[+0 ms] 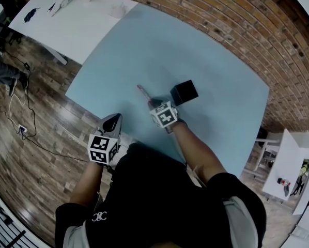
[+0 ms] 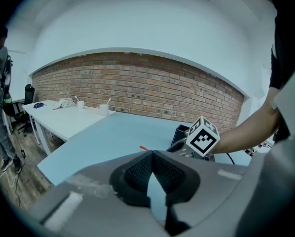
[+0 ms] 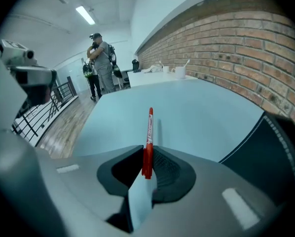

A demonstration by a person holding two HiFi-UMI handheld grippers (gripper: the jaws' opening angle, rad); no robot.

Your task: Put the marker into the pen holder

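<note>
Even, diffuse indoor light fills all three views; in the right gripper view a long ceiling strip lamp [image 3: 86, 15] burns overexposed against the white ceiling; the matte pale-blue counter [image 1: 211, 71] is evenly lit and dull. The slim red marker [image 3: 148, 137] lays a faint grey shadow just to its right; the black square pen holder [image 1: 184, 92] shows little surface detail. Strong fisheye distortion bows the red brick wall [image 2: 137, 90] into an arch and darkens every corner to black; the close dark grey ribbed fingers [image 3: 167, 169] are soft and out of focus; the person's black shirt [image 1: 159, 190] is a featureless dark mass.
</note>
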